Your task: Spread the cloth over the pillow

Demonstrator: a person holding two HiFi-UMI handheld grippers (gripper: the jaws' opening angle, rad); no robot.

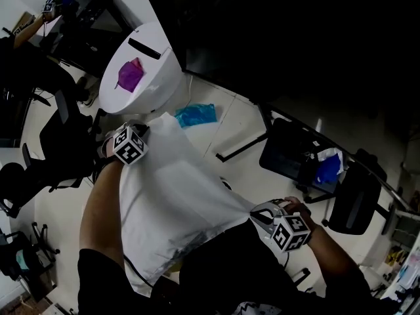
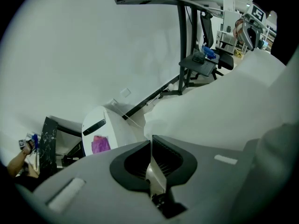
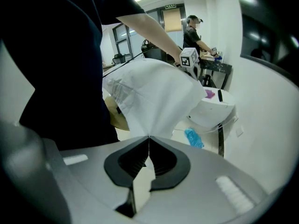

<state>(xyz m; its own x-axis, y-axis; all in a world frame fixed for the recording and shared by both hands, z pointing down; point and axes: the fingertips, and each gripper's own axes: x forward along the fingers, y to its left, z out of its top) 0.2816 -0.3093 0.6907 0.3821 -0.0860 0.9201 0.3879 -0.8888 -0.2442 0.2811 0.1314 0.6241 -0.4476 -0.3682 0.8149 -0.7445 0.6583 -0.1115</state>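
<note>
A white cloth [image 1: 170, 195] hangs stretched between my two grippers, in front of the person's body. My left gripper [image 1: 149, 128] is shut on the cloth's upper far corner, and in the left gripper view a thin fold of cloth [image 2: 224, 101] is pinched between its jaws [image 2: 150, 143]. My right gripper [image 1: 257, 212] is shut on the cloth's right edge, nearer the body. In the right gripper view the cloth [image 3: 149, 97] fans out from the shut jaws [image 3: 148, 139] towards the left gripper's marker cube [image 3: 189, 57]. No pillow shows clearly; a tan shape [image 3: 117, 115] peeks from behind the cloth.
A round white table [image 1: 157, 87] with a purple rag [image 1: 129, 75] stands beyond the cloth. A blue bag [image 1: 195, 115] lies on the floor by it. Black office chairs [image 1: 295, 159] stand at right and left. Another person [image 3: 194, 31] works at a far desk.
</note>
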